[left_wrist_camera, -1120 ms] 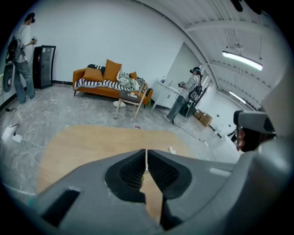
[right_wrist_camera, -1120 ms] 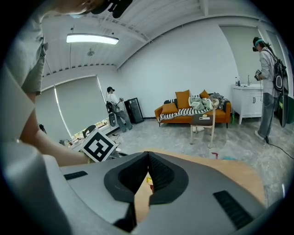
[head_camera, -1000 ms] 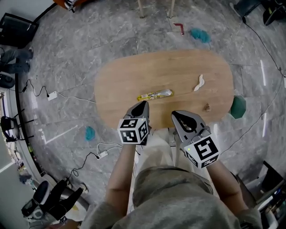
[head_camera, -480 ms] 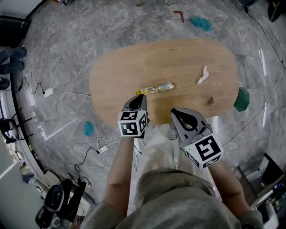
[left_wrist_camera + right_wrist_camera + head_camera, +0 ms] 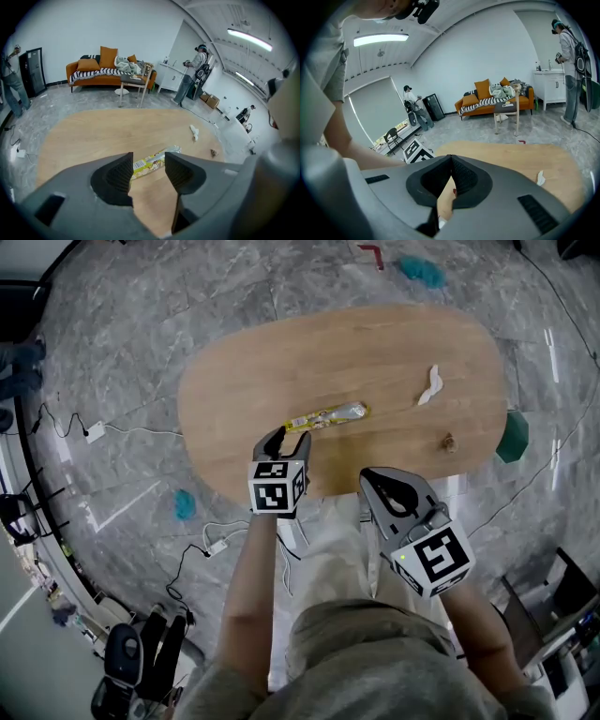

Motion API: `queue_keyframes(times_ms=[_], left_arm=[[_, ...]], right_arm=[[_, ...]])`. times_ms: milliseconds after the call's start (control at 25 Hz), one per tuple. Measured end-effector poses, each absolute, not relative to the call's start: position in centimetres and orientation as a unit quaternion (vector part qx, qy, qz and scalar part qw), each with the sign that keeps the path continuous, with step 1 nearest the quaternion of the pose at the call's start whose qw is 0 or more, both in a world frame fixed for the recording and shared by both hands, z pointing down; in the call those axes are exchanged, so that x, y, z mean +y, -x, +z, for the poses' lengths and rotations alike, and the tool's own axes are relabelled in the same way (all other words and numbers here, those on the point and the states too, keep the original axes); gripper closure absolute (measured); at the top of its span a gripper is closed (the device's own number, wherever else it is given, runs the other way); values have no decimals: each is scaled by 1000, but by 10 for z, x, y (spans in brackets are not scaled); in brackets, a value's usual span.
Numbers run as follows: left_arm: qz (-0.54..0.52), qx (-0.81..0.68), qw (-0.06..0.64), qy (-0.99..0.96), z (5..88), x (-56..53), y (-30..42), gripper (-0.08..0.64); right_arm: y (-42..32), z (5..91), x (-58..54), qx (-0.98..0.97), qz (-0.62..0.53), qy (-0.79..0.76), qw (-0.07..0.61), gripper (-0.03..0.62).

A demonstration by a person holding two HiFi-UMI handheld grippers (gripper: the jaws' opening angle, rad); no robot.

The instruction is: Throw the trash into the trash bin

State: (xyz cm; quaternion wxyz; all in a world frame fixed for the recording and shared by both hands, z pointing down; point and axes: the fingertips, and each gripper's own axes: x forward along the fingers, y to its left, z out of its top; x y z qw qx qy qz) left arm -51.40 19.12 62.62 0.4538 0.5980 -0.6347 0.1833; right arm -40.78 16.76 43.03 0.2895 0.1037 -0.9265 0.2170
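Showing wrapper (image 5: pixel 156 161) w/ barcode (image 5: pixel 138 164) in left gripper view, not head view.

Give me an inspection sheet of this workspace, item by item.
Surface: oval wooden table.
Job's things: yellow snack wrapper near the front edge; white paper scrap and small brown scrap toward the right end; trash bin not clearly made out.
Clutter: nothing seen on the table beyond these.
Grippers: left gripper has just been opening, jaws apart, wrapper just ahead and not gripped; right gripper shut, empty, at the near edge.
Cables: white cable on the floor, left of the table.
Surroundings: grey stone floor, teal rag, orange sofa.
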Motion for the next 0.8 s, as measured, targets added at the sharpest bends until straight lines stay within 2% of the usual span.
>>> queue_keyframes(times_ms=[360, 800], left_arm=[[211, -634, 464, -582, 671, 196, 525, 302], [240, -615, 478, -579, 713, 195, 531, 279]], right_arm=[[403, 451, 172, -917, 241, -111, 298, 584], [399, 477, 176, -906, 264, -111, 312, 584]])
